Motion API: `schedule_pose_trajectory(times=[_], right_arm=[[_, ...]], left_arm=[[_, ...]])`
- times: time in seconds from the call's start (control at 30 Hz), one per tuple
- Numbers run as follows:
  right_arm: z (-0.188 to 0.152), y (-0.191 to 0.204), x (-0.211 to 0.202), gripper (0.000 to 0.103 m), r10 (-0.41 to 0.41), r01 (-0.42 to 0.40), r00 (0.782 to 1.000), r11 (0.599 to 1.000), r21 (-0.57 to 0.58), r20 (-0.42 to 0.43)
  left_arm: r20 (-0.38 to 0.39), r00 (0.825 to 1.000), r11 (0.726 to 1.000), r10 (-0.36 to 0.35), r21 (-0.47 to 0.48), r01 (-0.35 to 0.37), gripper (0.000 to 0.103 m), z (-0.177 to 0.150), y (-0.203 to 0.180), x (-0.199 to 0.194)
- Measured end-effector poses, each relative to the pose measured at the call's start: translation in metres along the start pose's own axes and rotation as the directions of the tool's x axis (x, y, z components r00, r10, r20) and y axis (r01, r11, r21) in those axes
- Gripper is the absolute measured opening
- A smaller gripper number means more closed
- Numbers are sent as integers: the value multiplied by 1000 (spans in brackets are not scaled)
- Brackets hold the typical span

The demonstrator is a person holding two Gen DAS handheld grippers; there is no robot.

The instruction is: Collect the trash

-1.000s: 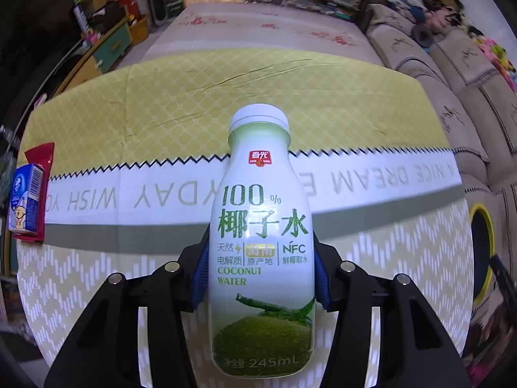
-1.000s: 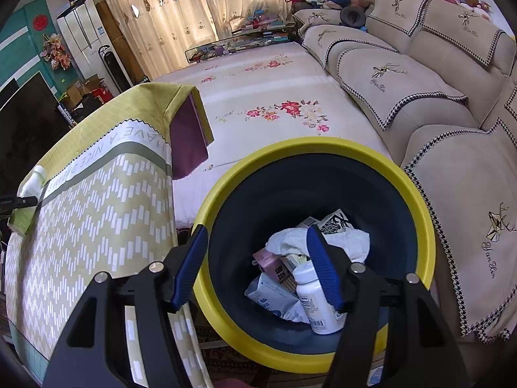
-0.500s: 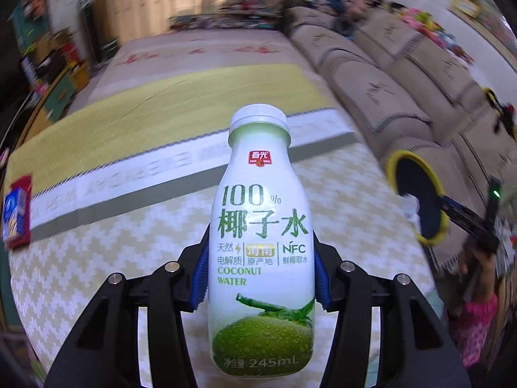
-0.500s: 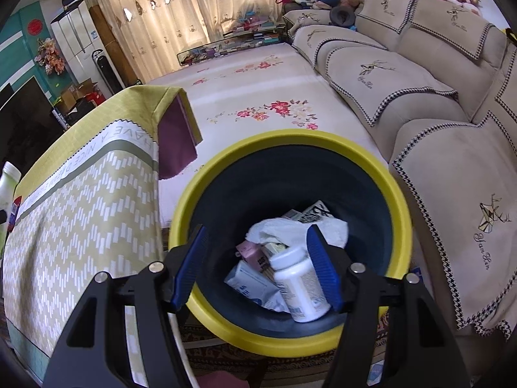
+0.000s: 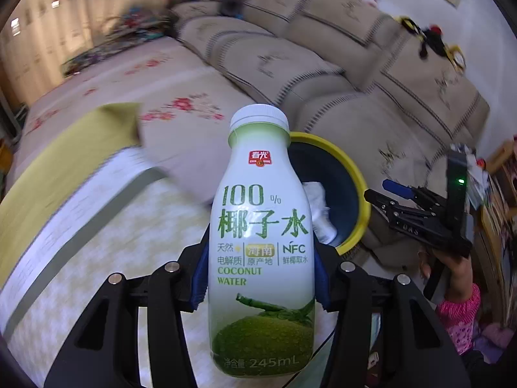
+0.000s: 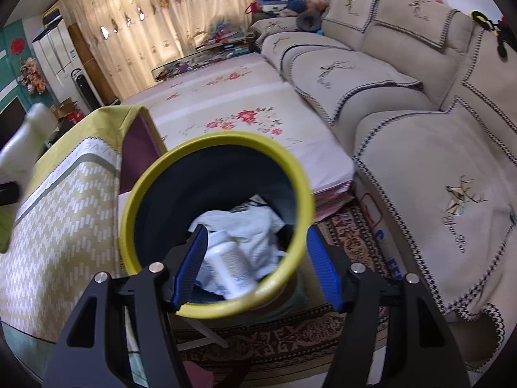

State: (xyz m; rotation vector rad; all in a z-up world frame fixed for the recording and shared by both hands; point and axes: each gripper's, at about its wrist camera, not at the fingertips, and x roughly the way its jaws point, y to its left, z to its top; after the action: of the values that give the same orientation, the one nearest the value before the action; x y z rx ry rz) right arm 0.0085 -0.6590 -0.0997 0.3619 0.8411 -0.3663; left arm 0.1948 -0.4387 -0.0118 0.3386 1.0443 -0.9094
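My left gripper (image 5: 261,278) is shut on a white-and-green coconut water bottle (image 5: 261,252), held upright above the table edge. Behind it stands the dark bin with a yellow rim (image 5: 362,194). My right gripper (image 6: 255,258) is open and empty, just above the near rim of the bin (image 6: 135,194). Inside the bin lie a white plastic bottle (image 6: 229,265) and white crumpled paper (image 6: 252,226). The right gripper also shows in the left wrist view (image 5: 384,194), to the right of the bin. The coconut water bottle shows blurred at the left of the right wrist view (image 6: 22,148).
A table with a yellow-green patterned cloth (image 6: 58,226) stands left of the bin. A beige sofa (image 6: 420,123) runs along the right. A floral-covered low surface (image 6: 232,113) lies behind the bin. A patterned rug (image 6: 352,236) covers the floor.
My left gripper has swung right with the bottle, from over the table to facing the bin. My right gripper has drawn back from over the bin toward its near rim.
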Motion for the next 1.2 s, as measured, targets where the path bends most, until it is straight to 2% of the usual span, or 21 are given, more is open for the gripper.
schedule_pose_trajectory(times=[0.13, 0.37, 0.57, 0.6, 0.63, 0.67, 0.8, 0.87, 0.9, 0.97, 1.07, 1.13, 1.2], right_arm=[[0, -14, -8, 61, -10, 9, 1000, 1000, 14, 13], [-2, -26, -11, 61, -23, 23, 1000, 1000, 20, 11], [-5, -29, -15, 61, -26, 26, 1000, 999, 30, 9], [-6, -28, -17, 61, -25, 25, 1000, 999, 30, 11], [-6, -27, -19, 61, -23, 23, 1000, 999, 31, 12], [-7, -25, -21, 61, -19, 18, 1000, 999, 30, 15], [-14, -15, -27, 65, -6, 5, 1000, 1000, 15, 21], [-19, -7, -29, 65, 9, -9, 1000, 1000, 3, 22], [-22, -2, -31, 65, 17, -17, 1000, 1000, -2, 23], [-30, 14, -35, 65, 37, -37, 999, 999, -26, 22], [-40, 40, -43, 66, 54, -52, 998, 996, -78, 28], [-47, 62, -50, 66, 65, -60, 997, 991, -119, 39], [-53, 79, -61, 68, 86, -77, 995, 986, -148, 58]], left_arm=[[-60, 998, 999, -8, 47, 11, 51, 30, -36, 53], [-134, 991, 1000, 12, 18, -10, 51, 58, -43, 128], [-144, 989, 999, 31, -3, -32, 52, 66, -43, 166], [-135, 990, 999, 40, -3, -41, 54, 65, -41, 165], [-124, 991, 999, 50, -1, -50, 62, 63, -39, 162], [-109, 992, 998, 58, -3, -58, 72, 61, -36, 156], [-15, 1000, 999, 25, -34, -26, 77, 40, -16, 105], [71, 997, 999, 36, -36, -33, 91, 18, -7, 63], [114, 993, 999, 44, -35, -41, 92, 7, -5, 45], [213, 974, 997, 80, -37, -74, 98, -19, 4, 2], [325, 934, 989, 149, -72, -132, 98, -69, 19, -55], [356, 908, 975, 220, -112, -192, 98, -108, 32, -85], [381, 884, 961, 269, -167, -220, 98, -145, 46, -110]])
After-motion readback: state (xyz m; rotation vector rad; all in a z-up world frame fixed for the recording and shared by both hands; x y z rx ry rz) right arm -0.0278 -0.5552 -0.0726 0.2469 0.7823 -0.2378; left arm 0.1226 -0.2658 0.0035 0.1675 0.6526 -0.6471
